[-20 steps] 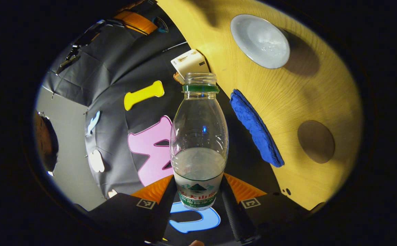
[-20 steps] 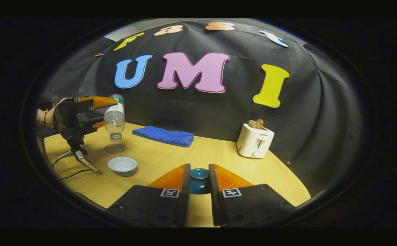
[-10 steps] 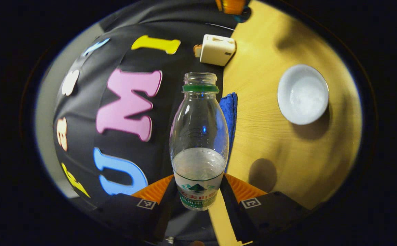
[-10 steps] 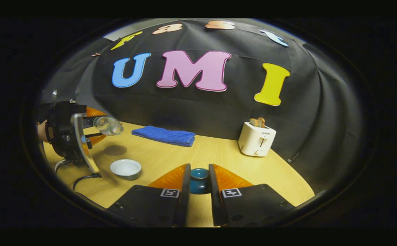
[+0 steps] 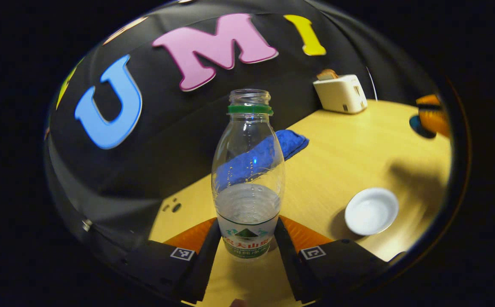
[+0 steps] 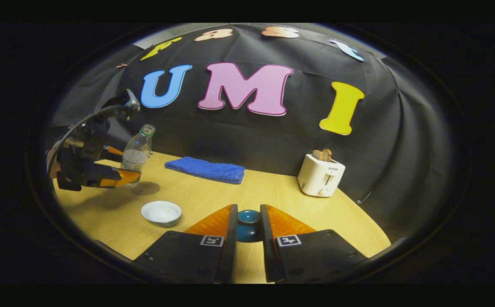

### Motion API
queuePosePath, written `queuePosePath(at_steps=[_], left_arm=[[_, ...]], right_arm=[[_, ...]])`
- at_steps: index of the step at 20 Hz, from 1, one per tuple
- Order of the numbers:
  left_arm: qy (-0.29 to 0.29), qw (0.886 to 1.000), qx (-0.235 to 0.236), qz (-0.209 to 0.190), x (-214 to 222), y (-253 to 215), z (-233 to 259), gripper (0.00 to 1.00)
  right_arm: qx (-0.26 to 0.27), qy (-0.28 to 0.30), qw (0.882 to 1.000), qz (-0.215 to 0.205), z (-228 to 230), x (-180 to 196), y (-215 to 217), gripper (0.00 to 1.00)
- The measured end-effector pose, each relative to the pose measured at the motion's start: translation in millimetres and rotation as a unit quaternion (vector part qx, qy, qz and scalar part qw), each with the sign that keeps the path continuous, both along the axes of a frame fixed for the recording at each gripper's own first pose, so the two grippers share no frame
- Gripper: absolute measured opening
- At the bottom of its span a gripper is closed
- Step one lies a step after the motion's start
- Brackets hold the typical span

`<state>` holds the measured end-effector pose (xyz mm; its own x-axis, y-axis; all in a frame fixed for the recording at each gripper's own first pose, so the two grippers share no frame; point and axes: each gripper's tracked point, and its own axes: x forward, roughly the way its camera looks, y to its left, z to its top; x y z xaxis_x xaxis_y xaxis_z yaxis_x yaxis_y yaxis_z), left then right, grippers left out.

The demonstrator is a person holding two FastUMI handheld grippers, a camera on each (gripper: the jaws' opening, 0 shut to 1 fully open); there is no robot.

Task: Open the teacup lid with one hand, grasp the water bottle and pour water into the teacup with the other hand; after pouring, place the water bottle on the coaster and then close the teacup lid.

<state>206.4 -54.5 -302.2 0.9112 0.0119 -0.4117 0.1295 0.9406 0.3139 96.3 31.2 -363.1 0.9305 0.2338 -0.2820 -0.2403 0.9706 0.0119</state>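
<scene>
1. Jaws: the left gripper (image 5: 247, 251) is clenched on the water bottle (image 5: 248, 179); the right gripper (image 6: 248, 232) grasps the teacup lid (image 6: 248, 221), lower centre.
2. Change: the bottle, inverted a second ago, now stands upright; pouring appears finished.
3. Next: the flat, round coaster (image 6: 145, 188), left of frame.
4. Materials: clear ribbed plastic bottle; smooth white teacup (image 6: 161, 212); wood-grain table (image 6: 268, 189).

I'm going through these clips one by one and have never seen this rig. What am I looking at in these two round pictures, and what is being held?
A person holds a two-finger claw in each hand; each carries a camera looking along its own fingers. In the left gripper view, the left claw is clamped on an uncapped water bottle, upright and partly filled. In the right gripper view, the right claw pinches a teal teacup lid. On the wooden table lie a blue towel, a white toaster, a white teacup and a round coaster.
</scene>
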Motion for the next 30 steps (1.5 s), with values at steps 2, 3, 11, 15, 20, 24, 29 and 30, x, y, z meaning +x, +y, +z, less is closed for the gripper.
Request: queuePosePath(at_steps=[2,3,11,15,20,24,29,30], left_arm=[[0.005,0.997,-0.075,0.013,3.5,0.8,0.2,0.75],[0.007,0.993,-0.114,0.022,6.7,2.3,-0.7,0.75],[-0.032,0.969,-0.235,0.066,37.8,30.2,-10.1,0.75],[-0.025,0.969,-0.233,0.076,46.3,33.2,-24.1,0.75],[-0.026,0.972,-0.224,0.068,48.8,30.1,-26.2,0.77],[-0.008,0.966,-0.249,0.069,49.2,25.3,-40.1,0.84],[-0.005,0.964,-0.255,0.077,41.8,29.7,-49.0,0.92],[-0.003,0.964,-0.253,0.076,40.5,28.6,-50.2,0.92]], right_arm=[[0.001,0.001,1.000,0.000,-0.6,-0.3,1.3,0.35],[0.002,0.001,1.000,-0.001,-0.9,-0.5,1.7,0.35],[0.001,0.003,1.000,0.000,-4.0,0.3,3.1,0.35],[0.000,0.004,1.000,-0.002,-5.9,1.4,2.7,0.35],[0.002,0.008,1.000,-0.002,-9.9,2.9,7.1,0.35],[0.007,0.009,1.000,0.002,-9.8,6.0,13.8,0.35],[0.012,0.009,1.000,0.011,-9.5,7.5,24.6,0.35],[0.017,0.010,1.000,0.013,-9.3,7.7,28.5,0.35]])
